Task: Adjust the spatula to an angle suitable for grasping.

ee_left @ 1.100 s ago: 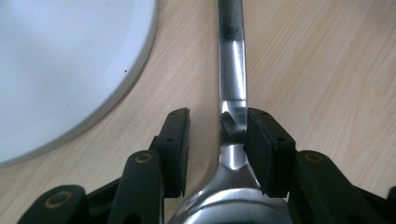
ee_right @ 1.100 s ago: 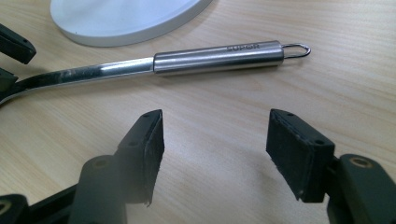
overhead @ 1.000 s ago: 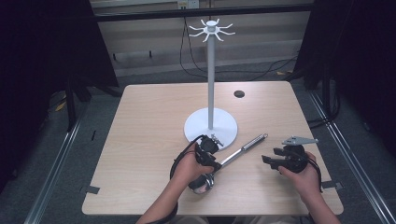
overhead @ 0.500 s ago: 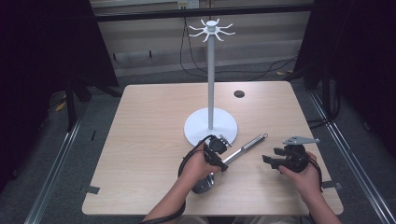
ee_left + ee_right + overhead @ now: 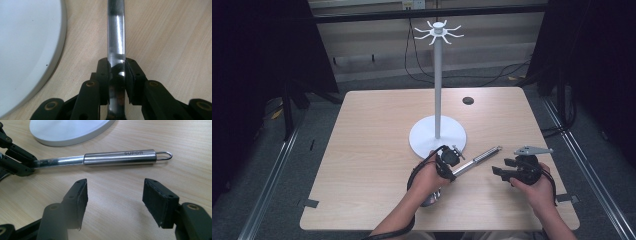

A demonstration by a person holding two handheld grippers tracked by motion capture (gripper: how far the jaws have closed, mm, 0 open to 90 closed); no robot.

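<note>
A steel utensil [image 5: 479, 156] with a thick handle and a hanging loop lies on the wooden table in front of the white stand's round base [image 5: 437, 137]. My left gripper [image 5: 455, 171] is shut on its thin shaft [image 5: 115, 37]; the jaws have just been closing and both pads now press the shaft from either side. The left gripper [image 5: 22, 165] shows on the same shaft in the right gripper view. My right gripper [image 5: 115, 195] stands open just short of the handle [image 5: 120, 157], nothing between its pads. In the high view the right gripper [image 5: 499, 170] rests right of the utensil.
The stand's thin pole [image 5: 438, 85] rises from the base to a ring of hooks [image 5: 438, 31]. The base edge [image 5: 25, 50] lies close left of the shaft. A small dark round hole [image 5: 468, 100] marks the far table. Bare wood spreads to the left.
The left hand has shifted a little to the right along the utensil, and its jaws have closed onto the shaft. The right hand and the utensil have stayed put.
</note>
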